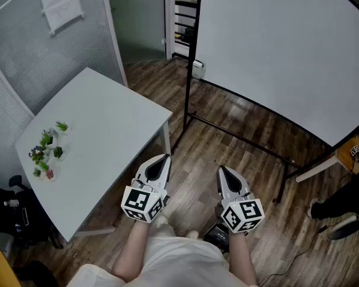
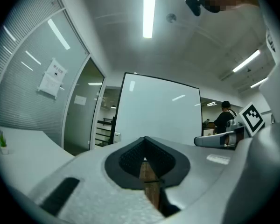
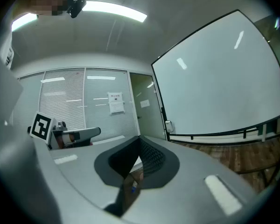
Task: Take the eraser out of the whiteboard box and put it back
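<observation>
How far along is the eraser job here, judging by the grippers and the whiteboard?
Nothing looks done yet. In hand: nothing; the left gripper and right gripper are both shut and empty, above the floor, short of the whiteboard. No eraser shows. Left: reach it, take the eraser out, put it back.

We see a floor (image 1: 227, 130) of brown wood-look planks, slightly glossy and catching pale reflections. The table (image 1: 107, 130) has a smooth, matt white top. The whiteboard (image 1: 275, 46) face is smooth and white with a faint sheen, held in a thin black frame (image 1: 191, 58) that looks like painted metal. The left gripper (image 1: 165, 158) and right gripper (image 1: 222, 170) wear light grey plastic shells, finely grained and matt. Their pads (image 2: 130, 157) are black, ribbed and rubbery. A paper sheet (image 1: 60, 2) hangs on a finely ribbed wall panel (image 1: 24, 52).
</observation>
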A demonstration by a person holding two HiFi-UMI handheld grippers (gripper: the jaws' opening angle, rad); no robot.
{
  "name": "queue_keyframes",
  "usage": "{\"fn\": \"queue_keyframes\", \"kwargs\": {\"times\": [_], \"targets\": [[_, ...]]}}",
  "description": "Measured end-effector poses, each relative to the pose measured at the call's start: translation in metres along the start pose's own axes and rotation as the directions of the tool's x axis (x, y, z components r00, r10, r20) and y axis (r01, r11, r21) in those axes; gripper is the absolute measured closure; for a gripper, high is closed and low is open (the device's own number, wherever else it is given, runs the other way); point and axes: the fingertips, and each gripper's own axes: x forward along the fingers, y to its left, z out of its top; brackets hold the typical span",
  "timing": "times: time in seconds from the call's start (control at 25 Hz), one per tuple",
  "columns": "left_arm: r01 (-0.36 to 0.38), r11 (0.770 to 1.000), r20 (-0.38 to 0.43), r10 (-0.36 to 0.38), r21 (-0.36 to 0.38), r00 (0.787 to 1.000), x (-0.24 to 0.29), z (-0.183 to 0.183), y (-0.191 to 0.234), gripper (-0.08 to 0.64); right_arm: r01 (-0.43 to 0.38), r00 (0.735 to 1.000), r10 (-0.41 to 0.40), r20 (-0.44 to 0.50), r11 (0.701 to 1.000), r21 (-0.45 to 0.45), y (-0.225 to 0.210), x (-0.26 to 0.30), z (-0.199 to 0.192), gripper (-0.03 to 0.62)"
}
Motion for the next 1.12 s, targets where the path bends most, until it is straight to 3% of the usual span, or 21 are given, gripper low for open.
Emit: {"fn": "queue_keyframes", "kwargs": {"times": [0.4, 0.56, 0.6, 0.64, 0.68, 0.72, 0.8, 1.12], "targets": [[0.010, 1.000, -0.016, -0.010, 0.016, 1.000, -0.007, 0.011, 0.028, 0.555, 0.020, 1.000, -0.020, 0.013, 1.000, -0.017, 0.027, 0.018, -0.002, 0.581], [0.010, 1.000, -0.032, -0.010, -0.001, 0.999, 0.002, 0.010, 0.031, 0.556, 0.014, 0.999, -0.015, 0.043, 1.000, 0.021, 0.020, 0.020, 0.003, 0.580], [0.017, 1.000, -0.044, -0.017, -0.012, 0.999, 0.006, 0.007, 0.029, 0.519, -0.005, 0.999, 0.004, 0.045, 1.000, 0.031, 0.020, 0.020, 0.004, 0.561], [0.029, 0.999, -0.056, -0.031, -0.025, 0.998, 0.010, 0.003, 0.026, 0.343, -0.025, 0.999, 0.023, 0.044, 0.999, 0.039, 0.019, 0.021, 0.004, 0.417], [0.043, 0.998, -0.060, -0.046, -0.037, 0.997, 0.013, 0.001, 0.022, 0.223, -0.035, 0.998, 0.034, 0.044, 0.998, 0.042, 0.017, 0.021, 0.005, 0.312], [0.056, 0.997, -0.053, -0.059, -0.045, 0.997, 0.016, 0.001, 0.017, 0.178, -0.036, 0.998, 0.035, 0.045, 0.999, 0.038, 0.013, 0.020, 0.006, 0.263], [0.072, 0.996, -0.025, -0.073, -0.047, 0.997, 0.019, 0.002, 0.007, 0.163, -0.033, 0.999, 0.032, 0.044, 0.999, 0.018, 0.005, 0.016, 0.006, 0.225], [0.072, 0.997, -0.019, -0.072, -0.022, 0.997, 0.036, -0.012, -0.034, 0.164, -0.044, 0.998, 0.043, 0.036, 0.999, 0.008, -0.040, -0.006, 0.006, 0.225]]}}
